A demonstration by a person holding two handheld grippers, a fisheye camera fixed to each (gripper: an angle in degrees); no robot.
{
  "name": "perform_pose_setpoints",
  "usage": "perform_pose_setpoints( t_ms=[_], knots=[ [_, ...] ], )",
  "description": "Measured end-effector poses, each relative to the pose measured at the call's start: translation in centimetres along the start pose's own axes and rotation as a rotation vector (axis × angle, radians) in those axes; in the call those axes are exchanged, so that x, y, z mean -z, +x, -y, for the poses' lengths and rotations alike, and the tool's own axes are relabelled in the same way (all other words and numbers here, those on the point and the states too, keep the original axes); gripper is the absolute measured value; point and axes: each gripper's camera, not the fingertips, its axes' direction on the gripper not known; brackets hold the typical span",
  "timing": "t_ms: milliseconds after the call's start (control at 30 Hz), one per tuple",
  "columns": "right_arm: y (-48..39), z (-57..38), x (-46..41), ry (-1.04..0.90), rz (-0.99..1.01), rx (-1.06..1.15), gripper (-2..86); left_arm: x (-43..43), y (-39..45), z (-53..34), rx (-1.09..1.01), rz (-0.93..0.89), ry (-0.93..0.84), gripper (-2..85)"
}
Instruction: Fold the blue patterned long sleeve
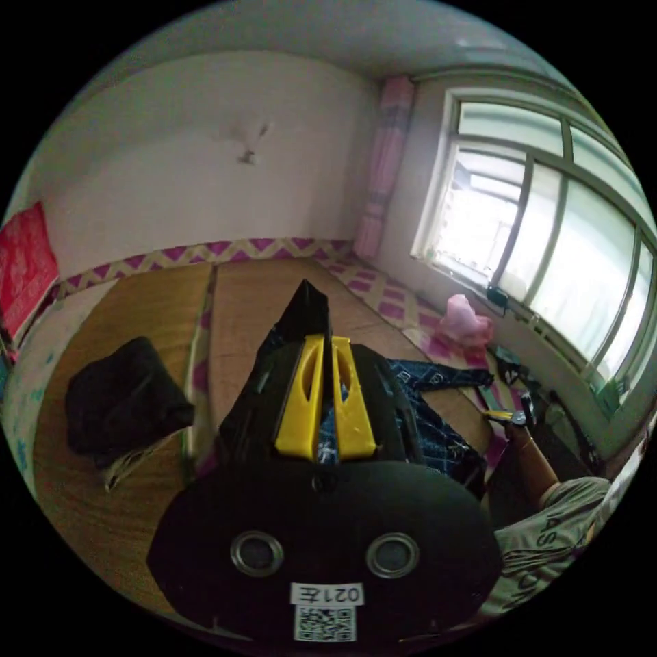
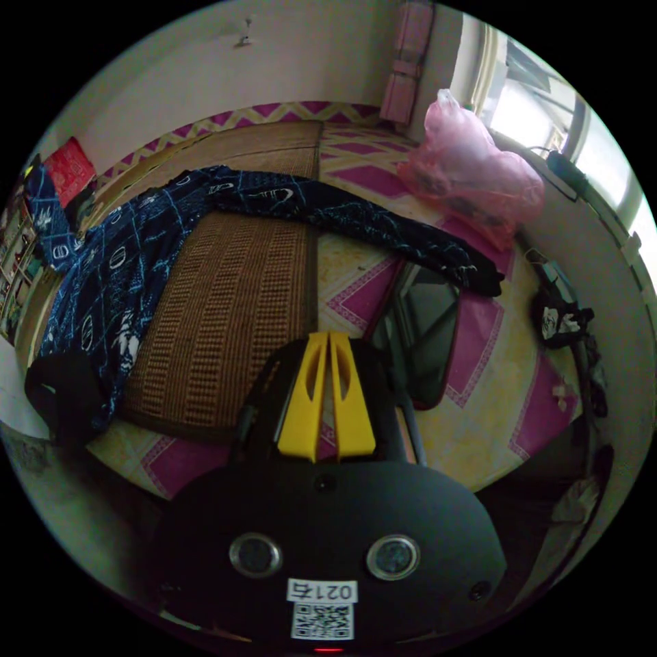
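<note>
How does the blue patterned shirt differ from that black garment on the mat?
The blue patterned shirt lies spread out, one sleeve stretched sideways; the black garment sits bunched in a compact heap. The shirt carries white markings; the black garment is plain. Both rest on the woven mat.

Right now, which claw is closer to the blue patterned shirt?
Left. The left claw sits right over the blue patterned shirt, a dark piece of cloth pinched between its jaws. The right claw hovers over the mat, apart from the shirt.
</note>
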Motion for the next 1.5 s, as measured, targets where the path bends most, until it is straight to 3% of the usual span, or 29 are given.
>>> perform_pose_setpoints(
  t_ms=[267, 500, 567, 667, 800, 1033, 1233, 1400, 1433, 1500],
  knots=[
    [-0.3, 0.7, -1.5, 0.001, -0.028, 0.013, -0.6, -29.8, 18.4, -5.1, -0.118, -0.164, -0.277, -0.9],
    [0.3, 1.4, -2.6, 0.002, -0.006, 0.003, -0.5, -49.5, 23.3, -15.1, -0.009, -0.225, -0.494, 2.5],
    [0.7, 1.6, -3.0, 0.002, 0.005, -0.002, -0.5, -52.5, 22.9, -18.0, 0.075, -0.411, -0.454, 5.7],
    [0.9, 1.9, -3.6, 0.003, 0.009, -0.004, -0.4, -52.8, 21.5, -20.3, 0.123, -0.655, -0.335, 7.3],
    [1.0, 2.2, -4.2, 0.004, -0.002, 0.0, 0.0, -50.2, 19.3, -22.2, 0.081, -0.669, -0.266, 6.6],
    [6.9, 4.5, -1.8, 0.166, 0.09, -0.193, 8.0, -42.7, 15.4, -27.8, -0.084, -0.325, -0.27, 5.9],
    [16.7, 7.6, -5.3, 0.123, 0.062, -0.536, 11.2, -39.5, 11.4, -33.5, -0.009, 0.047, -0.254, -0.5],
    [22.6, 7.1, -9.6, 0.093, 0.231, -0.767, 12.9, -38.3, 8.1, -37.5, 0.023, 0.105, -0.269, -0.8],
    [22.9, 7.0, -11.0, 0.091, 0.328, -0.814, 11.9, -38.2, 7.4, -38.3, 0.024, 0.129, -0.288, -0.6],
    [22.8, 6.8, -11.9, 0.127, 0.33, -0.891, 9.3, -37.9, 6.6, -39.4, 0.022, 0.174, -0.308, -0.6]
  ],
)
